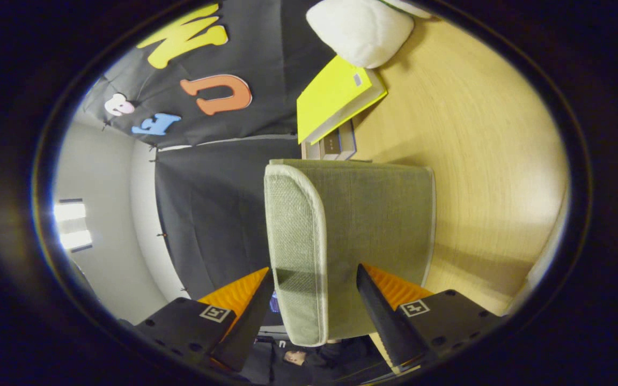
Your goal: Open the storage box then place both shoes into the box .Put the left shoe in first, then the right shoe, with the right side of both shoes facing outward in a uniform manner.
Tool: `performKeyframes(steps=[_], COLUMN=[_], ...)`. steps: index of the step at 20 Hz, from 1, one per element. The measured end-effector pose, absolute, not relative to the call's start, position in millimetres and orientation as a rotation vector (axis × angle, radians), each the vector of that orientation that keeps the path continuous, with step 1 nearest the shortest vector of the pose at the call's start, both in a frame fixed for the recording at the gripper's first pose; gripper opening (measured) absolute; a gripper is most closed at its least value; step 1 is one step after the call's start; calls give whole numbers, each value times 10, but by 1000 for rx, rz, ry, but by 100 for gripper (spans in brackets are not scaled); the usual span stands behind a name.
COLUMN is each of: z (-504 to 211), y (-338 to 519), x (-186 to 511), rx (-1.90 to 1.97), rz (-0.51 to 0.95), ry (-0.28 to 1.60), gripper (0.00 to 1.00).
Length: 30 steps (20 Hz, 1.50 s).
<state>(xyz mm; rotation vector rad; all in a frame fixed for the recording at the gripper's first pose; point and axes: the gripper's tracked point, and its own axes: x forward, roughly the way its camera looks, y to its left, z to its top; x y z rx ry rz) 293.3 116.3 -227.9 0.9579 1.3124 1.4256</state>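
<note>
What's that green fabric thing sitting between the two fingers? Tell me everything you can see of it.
The storage box looks like woven grey-green cloth with paler piping along its rounded edges. Its closed lid faces sideways in this rolled view. It stands on the pale wooden table, between the gripper fingers, which straddle its near end; whether they press on it is unclear. Beyond it lie stacked books.

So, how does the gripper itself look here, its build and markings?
The gripper has two wedge-shaped fingers that taper toward their tips, with ribbed faces on them. Each finger sits on a flat black block with small screw holes. Each block carries a small square white tag with a black pattern. No cable or sleeve is visible.
</note>
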Motion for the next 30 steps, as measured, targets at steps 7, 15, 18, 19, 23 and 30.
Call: performKeyframes(steps=[7, 15, 18, 19, 23, 30], z=[-2166, -1825, -1651, -1582, -1241, -661], y=[1027, 950, 1013, 1047, 1252, 1863], x=[2959, 2811, 2674, 2626, 2561, 2449], rx=[940, 903, 914, 906, 897, 848], rz=[1430, 1448, 1446, 1450, 1418, 1339], ry=[1290, 1252, 1246, 1234, 1154, 1034], gripper=[45, 5, 5, 5, 5, 5])
